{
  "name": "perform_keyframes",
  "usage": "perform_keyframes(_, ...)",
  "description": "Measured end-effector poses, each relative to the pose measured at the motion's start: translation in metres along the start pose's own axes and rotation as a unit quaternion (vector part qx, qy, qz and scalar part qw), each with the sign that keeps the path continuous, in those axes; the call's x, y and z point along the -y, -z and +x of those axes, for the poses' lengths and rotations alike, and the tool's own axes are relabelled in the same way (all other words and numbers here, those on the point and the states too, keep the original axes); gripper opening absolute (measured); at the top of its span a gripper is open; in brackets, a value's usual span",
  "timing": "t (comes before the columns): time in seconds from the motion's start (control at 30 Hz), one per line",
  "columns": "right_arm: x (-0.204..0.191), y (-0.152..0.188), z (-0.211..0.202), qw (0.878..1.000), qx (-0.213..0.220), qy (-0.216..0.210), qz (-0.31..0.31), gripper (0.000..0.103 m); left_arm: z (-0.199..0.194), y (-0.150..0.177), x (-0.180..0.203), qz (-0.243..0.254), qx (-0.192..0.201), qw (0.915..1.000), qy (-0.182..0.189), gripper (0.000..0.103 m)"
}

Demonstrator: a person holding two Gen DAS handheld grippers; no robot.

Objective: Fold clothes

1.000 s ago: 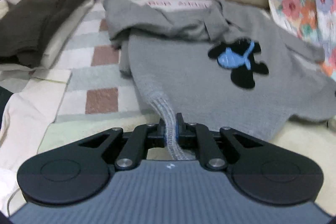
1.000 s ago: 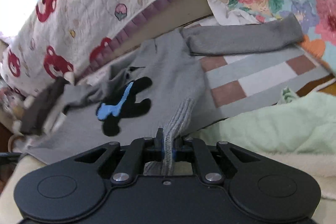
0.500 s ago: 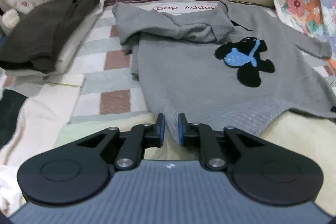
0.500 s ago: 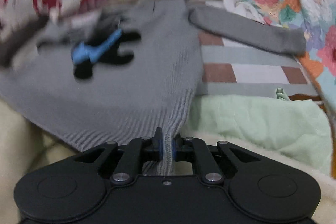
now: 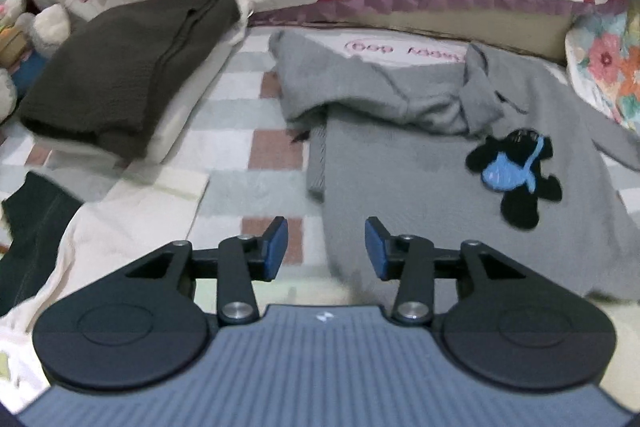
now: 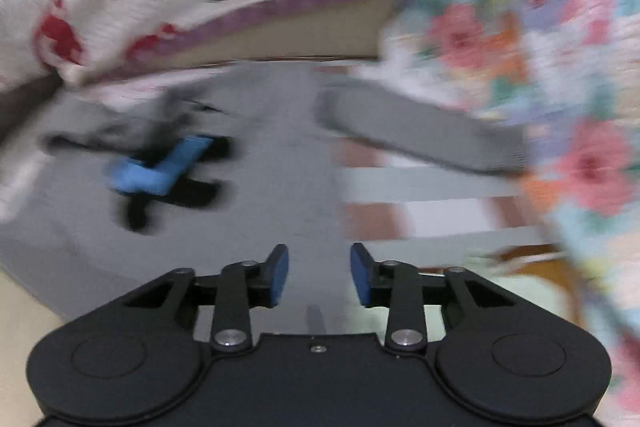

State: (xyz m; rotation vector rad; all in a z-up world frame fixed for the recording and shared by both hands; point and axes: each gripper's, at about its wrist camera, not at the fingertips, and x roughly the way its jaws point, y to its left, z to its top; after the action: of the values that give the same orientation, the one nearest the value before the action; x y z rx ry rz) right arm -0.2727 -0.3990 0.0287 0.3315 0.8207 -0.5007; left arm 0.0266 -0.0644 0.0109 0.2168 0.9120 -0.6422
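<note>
Two views, and in the left wrist view the left hand-held gripper (image 5: 325,247) is spread wide with nothing between its blue pads, low over the near hem of the grey sweater (image 5: 420,155). The sweater lies front-up across the centre and right of the frame on the checked bed cover (image 5: 276,151), its black-and-blue figure patch (image 5: 514,179) at right and one sleeve bunched over the chest. It looks laid flat so that folding can start. At upper left sits a dark folded garment (image 5: 120,75) on a white one, likely the finished pile. Pink writing on the cover beyond the collar (upside down to the camera) is too unclear to read with confidence.

The right wrist view is heavily blurred. The right hand-held gripper (image 6: 319,275) is also spread and empty, above the sweater's lower edge; the other sleeve (image 6: 424,135) stretches toward the floral quilt (image 6: 580,107) at right, probably the next part to fold in.
</note>
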Motion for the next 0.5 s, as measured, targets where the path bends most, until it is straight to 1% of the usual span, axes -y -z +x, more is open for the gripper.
perform_keyframes(0.07, -0.043, -0.031, 0.012, 0.998, 0.004, -0.057, -0.031, 0.04, 0.01, -0.017, 0.003, 0.0, 0.002, 0.9999, 0.016, 0.042)
perform_keyframes(0.13, -0.087, -0.062, 0.024, 0.992, 0.01, -0.113, -0.064, 0.04, 0.023, -0.037, 0.004, -0.006, 0.009, 0.9995, 0.03, 0.047)
perform_keyframes(0.17, -0.11, -0.081, 0.029, 0.987, 0.02, -0.141, -0.079, 0.042, 0.03, -0.049, 0.004, -0.01, 0.014, 0.9992, 0.037, 0.049)
perform_keyframes(0.2, -0.134, -0.101, 0.034, 0.981, 0.032, -0.167, -0.092, 0.046, 0.037, -0.06, 0.004, -0.015, 0.019, 0.9988, 0.043, 0.05)
perform_keyframes(0.23, -0.156, -0.118, 0.039, 0.975, 0.045, -0.19, -0.103, 0.053, 0.044, -0.071, 0.003, -0.022, 0.026, 0.9983, 0.046, 0.05)
perform_keyframes(0.27, -0.178, -0.134, 0.045, 0.967, 0.062, -0.218, -0.117, 0.056, 0.052, -0.082, 0.002, -0.026, 0.039, 0.9979, 0.045, 0.05)
perform_keyframes(0.3, -0.196, -0.148, 0.057, 0.963, 0.069, -0.231, -0.125, 0.058, 0.061, -0.092, 0.0, -0.026, 0.058, 0.9975, 0.031, 0.05)
perform_keyframes(0.33, -0.213, -0.162, 0.069, 0.959, 0.074, -0.24, -0.132, 0.061, 0.071, -0.101, -0.002, -0.027, 0.076, 0.9966, 0.017, 0.05)
perform_keyframes(0.37, -0.231, -0.176, 0.082, 0.955, 0.079, -0.25, -0.139, 0.061, 0.08, -0.105, -0.004, -0.018, 0.097, 0.9951, 0.002, 0.05)
perform_keyframes(0.4, -0.232, -0.184, 0.099, 0.963, 0.063, -0.242, -0.101, 0.061, 0.09, -0.108, -0.005, -0.01, 0.116, 0.9931, -0.011, 0.05)
perform_keyframes(0.43, -0.231, -0.19, 0.116, 0.97, 0.044, -0.232, -0.055, 0.061, 0.1, -0.106, -0.007, -0.005, 0.122, 0.9926, -0.004, 0.05)
perform_keyframes(0.47, -0.23, -0.196, 0.134, 0.975, 0.024, -0.22, -0.01, 0.063, 0.11, -0.105, -0.008, 0.0, 0.126, 0.992, 0.004, 0.051)
perform_keyframes(0.5, -0.216, -0.191, 0.148, 0.969, 0.027, -0.239, 0.064, 0.063, 0.12, -0.097, -0.007, 0.008, 0.122, 0.9923, 0.019, 0.056)
